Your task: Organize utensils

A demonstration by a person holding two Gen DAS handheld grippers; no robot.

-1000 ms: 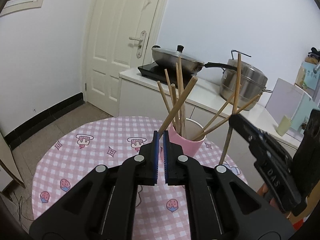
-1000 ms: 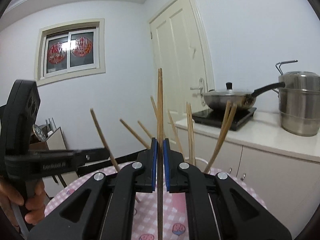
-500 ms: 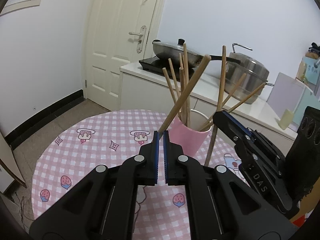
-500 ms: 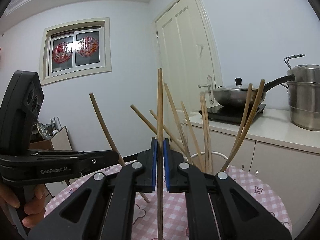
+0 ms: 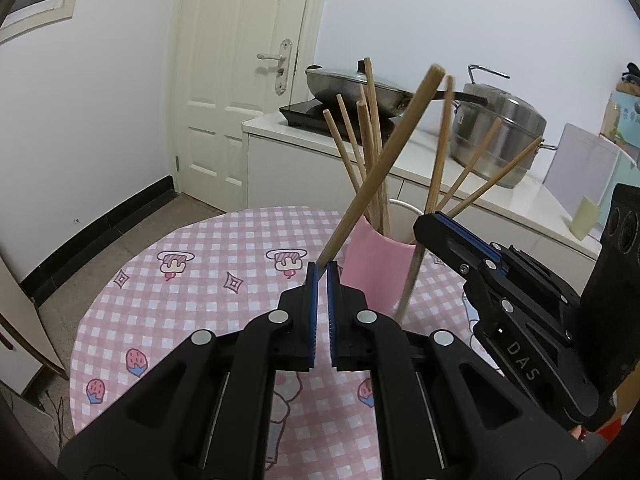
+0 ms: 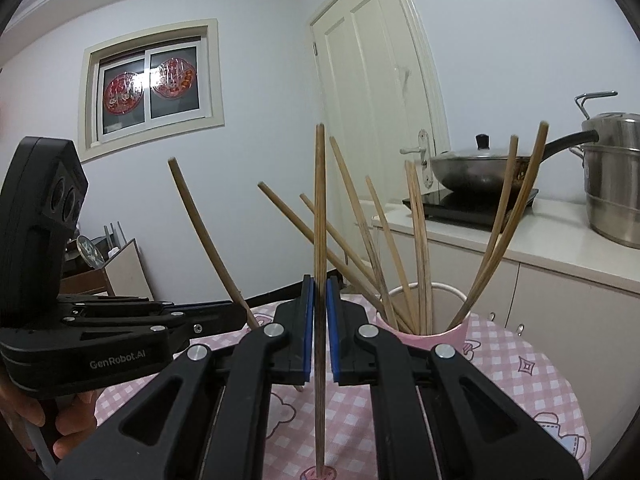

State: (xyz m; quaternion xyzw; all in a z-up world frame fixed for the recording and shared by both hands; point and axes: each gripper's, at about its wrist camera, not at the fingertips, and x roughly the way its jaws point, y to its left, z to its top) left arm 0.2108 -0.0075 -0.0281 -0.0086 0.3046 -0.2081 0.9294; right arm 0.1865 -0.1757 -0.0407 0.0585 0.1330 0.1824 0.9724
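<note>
A pink cup (image 5: 376, 268) stands on the round table and holds several wooden chopsticks (image 5: 370, 148); it also shows in the right wrist view (image 6: 424, 330). My left gripper (image 5: 322, 270) is shut on one chopstick (image 5: 380, 168) that slants up to the right, just left of the cup. My right gripper (image 6: 319, 284) is shut on another chopstick (image 6: 319, 216) held upright; in the left wrist view that gripper (image 5: 436, 220) is at the cup's right rim, its chopstick (image 5: 434, 184) running down outside the cup.
The table (image 5: 200, 280) has a pink checked cloth. Behind it a white counter (image 5: 480, 184) carries a lidded wok (image 5: 352, 88) on a black hob and a steel pot (image 5: 500, 132). A white door (image 5: 240, 80) is at the back left.
Both grippers have moved closer to the cup with their chopsticks. The right gripper has moved left to the cup's right rim, with its chopstick still upright.
</note>
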